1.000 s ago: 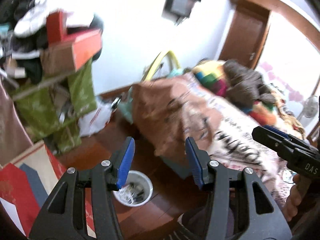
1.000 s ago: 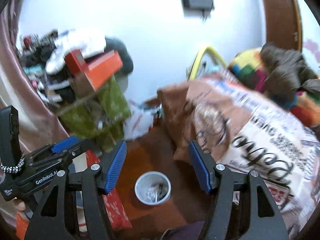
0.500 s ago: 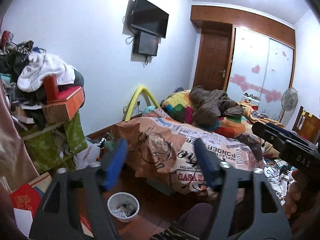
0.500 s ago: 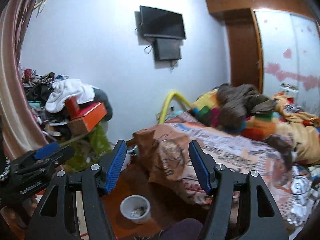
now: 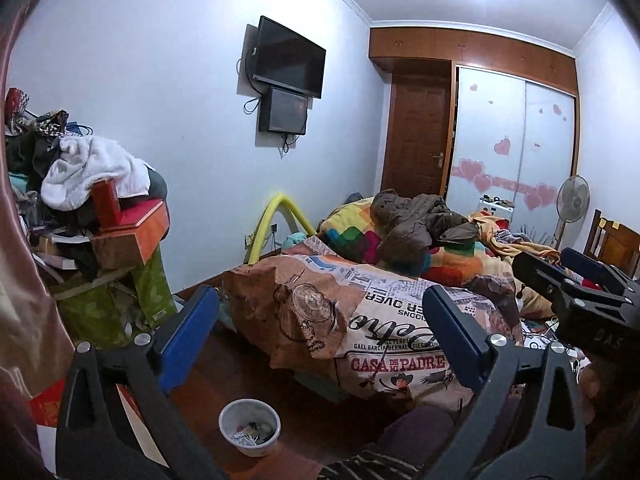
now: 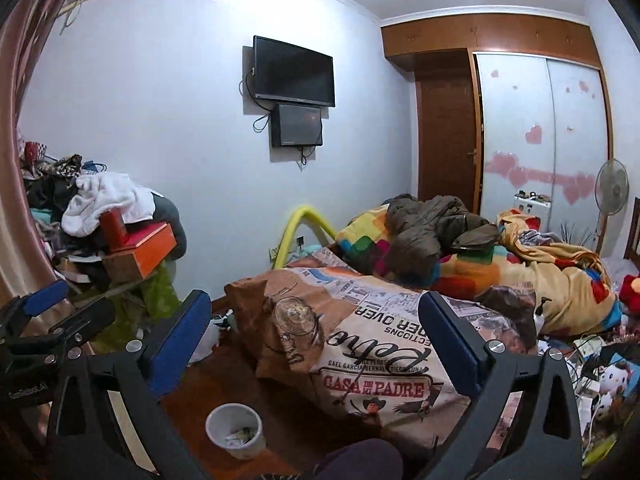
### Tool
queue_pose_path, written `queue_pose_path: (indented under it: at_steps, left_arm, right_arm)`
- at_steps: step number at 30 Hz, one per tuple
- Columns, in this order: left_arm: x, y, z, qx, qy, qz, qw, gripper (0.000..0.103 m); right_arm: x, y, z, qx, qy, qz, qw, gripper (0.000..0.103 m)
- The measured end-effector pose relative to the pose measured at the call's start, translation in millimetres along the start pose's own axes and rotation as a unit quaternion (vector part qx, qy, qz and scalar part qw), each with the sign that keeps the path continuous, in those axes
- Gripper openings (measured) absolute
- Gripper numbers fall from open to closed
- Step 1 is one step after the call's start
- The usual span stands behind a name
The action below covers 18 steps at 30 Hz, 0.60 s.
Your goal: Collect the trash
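Left gripper (image 5: 320, 340) raised over the floor, jaws spreading wide, blue pads bare, nothing between them. Right gripper (image 6: 316, 340) likewise opening, nothing between its pads. Each visible at the edge of the other's view, side by side, apart.

Small white bin (image 5: 249, 426) on the wooden floor (image 5: 248, 372), low between the left fingers, near the foot of the bed (image 5: 380, 344). Scraps of trash (image 5: 250, 434) lying in the bottom, probably paper and wrappers, too small to make out. Same bin in the right view, below and left of centre, well clear of both pads.

Bed covered with a printed newspaper-pattern quilt, a brown jacket (image 5: 416, 220) heaped on a multicoloured blanket behind. More clutter, cables and a plush toy (image 6: 612, 376) at the bed's right side. Piled clothes and an orange box (image 5: 132, 236) on a stand at left. Two dark screens (image 5: 288, 60) on the wall, one under the other. Wooden door (image 5: 416, 136) and heart-stickered wardrobe (image 5: 512, 148) at the back, fan (image 5: 573, 202) beside it. Dark knee (image 6: 360, 460) at the bottom edge.
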<state>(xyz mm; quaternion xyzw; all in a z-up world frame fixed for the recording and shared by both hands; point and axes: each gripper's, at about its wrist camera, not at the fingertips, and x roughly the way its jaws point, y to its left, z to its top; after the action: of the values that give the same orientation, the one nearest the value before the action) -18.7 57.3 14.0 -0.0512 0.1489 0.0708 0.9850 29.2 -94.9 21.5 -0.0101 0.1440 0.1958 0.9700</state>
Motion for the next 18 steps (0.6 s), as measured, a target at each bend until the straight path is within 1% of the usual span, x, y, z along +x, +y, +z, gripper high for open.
queue_pose_path:
  at_steps: [5,12,18]
  left_arm:
    - [3.5,5.6,-2.7,-0.01,0.006,-0.004,0.9999,0.102]
    - [4.6,11.4,-5.6,-0.023,0.012,-0.001,0.9997,0.102]
    - [4.0,10.4,-6.0,-0.022,0.011,0.001,0.9997,0.102]
  right_arm:
    - [-4.5,-2.4,-3.4,0.003,0.004,-0.001,1.0,0.103]
    - [-6.1,-4.2,-4.7,0.004,0.008,-0.003,1.0,0.103]
    - [-7.3,-3.4,-6.1,0.001,0.006,-0.009,1.0,0.103]
